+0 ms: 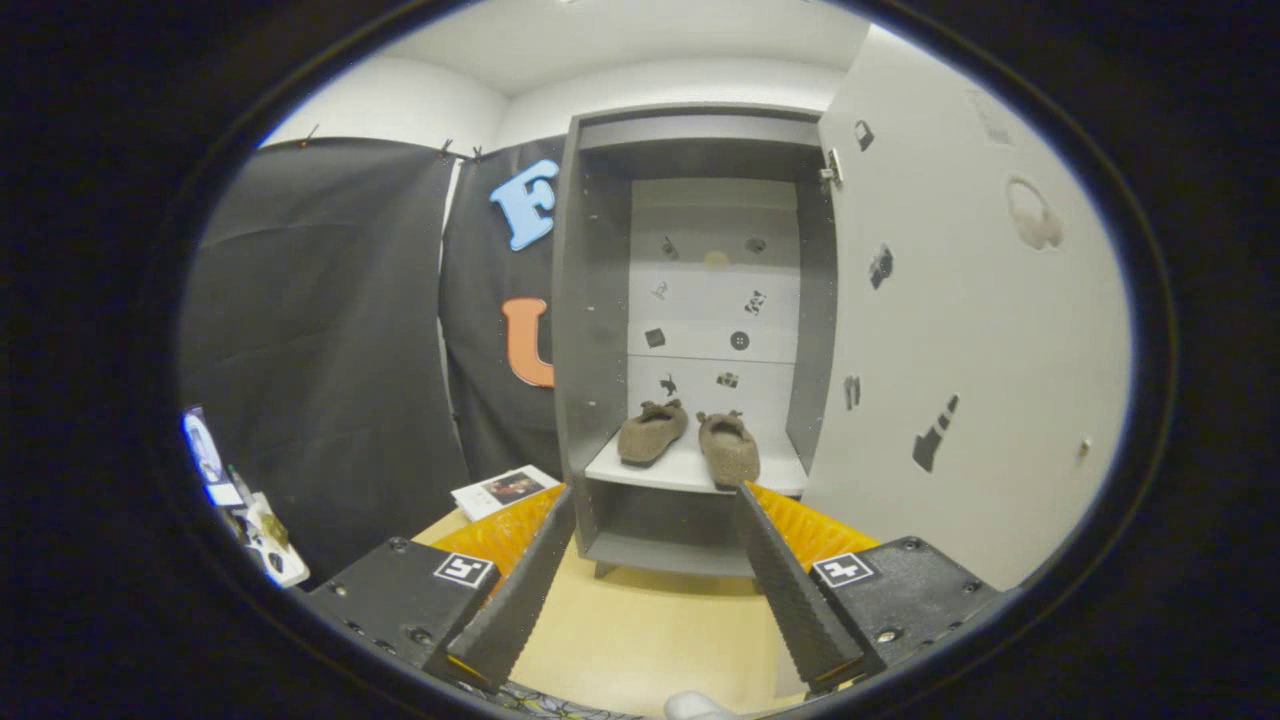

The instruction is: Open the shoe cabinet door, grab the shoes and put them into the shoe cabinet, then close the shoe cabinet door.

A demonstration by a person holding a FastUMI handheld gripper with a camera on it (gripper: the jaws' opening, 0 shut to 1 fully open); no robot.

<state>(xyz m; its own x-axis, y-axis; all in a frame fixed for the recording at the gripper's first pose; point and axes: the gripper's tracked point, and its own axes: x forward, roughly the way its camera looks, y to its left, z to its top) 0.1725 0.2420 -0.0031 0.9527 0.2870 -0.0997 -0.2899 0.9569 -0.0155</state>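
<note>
gripper (655,492) | ridged fingers | black screwed blocks | square marker tags

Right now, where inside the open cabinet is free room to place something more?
The lower compartment under the shelf looks bare. The shelf is crowded: both shoes cover most of it, leaving narrow strips by the side walls. The gripper is open, short of the cabinet.

Shoes on the cabinet shelf

A pale flat shelf (690,468) inside the grey cabinet carries two brown fuzzy slippers (690,438), side by side, slightly apart.
</note>
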